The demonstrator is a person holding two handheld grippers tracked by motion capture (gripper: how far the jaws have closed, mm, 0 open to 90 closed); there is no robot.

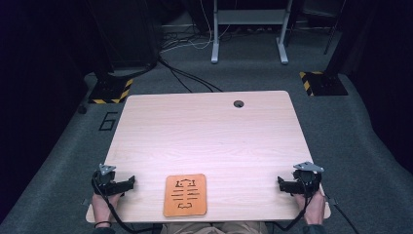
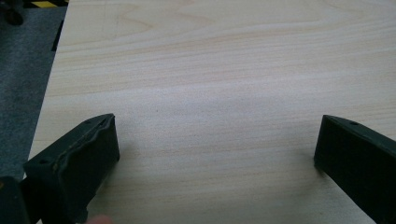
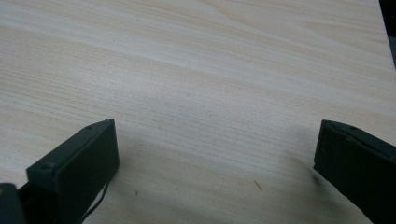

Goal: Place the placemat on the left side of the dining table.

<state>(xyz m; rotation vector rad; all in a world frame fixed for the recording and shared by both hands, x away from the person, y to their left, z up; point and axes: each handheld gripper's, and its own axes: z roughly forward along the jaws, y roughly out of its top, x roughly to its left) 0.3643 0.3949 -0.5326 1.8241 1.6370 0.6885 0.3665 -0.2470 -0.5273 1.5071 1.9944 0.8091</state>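
Observation:
An orange-brown flat board (image 1: 185, 195) with dark cut-out marks lies at the middle of the table's near edge. My left gripper (image 1: 127, 182) rests on the table at the near left corner, held by a hand, to the left of the board. My right gripper (image 1: 282, 184) rests at the near right corner, to the right of the board. In the left gripper view the left gripper (image 2: 217, 140) stands wide open over bare wood. In the right gripper view the right gripper (image 3: 217, 140) is equally wide open, with nothing between its fingers.
The light wooden table (image 1: 204, 131) has a round cable hole (image 1: 238, 104) near its far edge. Grey carpet surrounds it, with cables, a white desk frame (image 1: 248, 29) behind, and black-and-yellow striped stand bases (image 1: 112, 90) at the far left and right.

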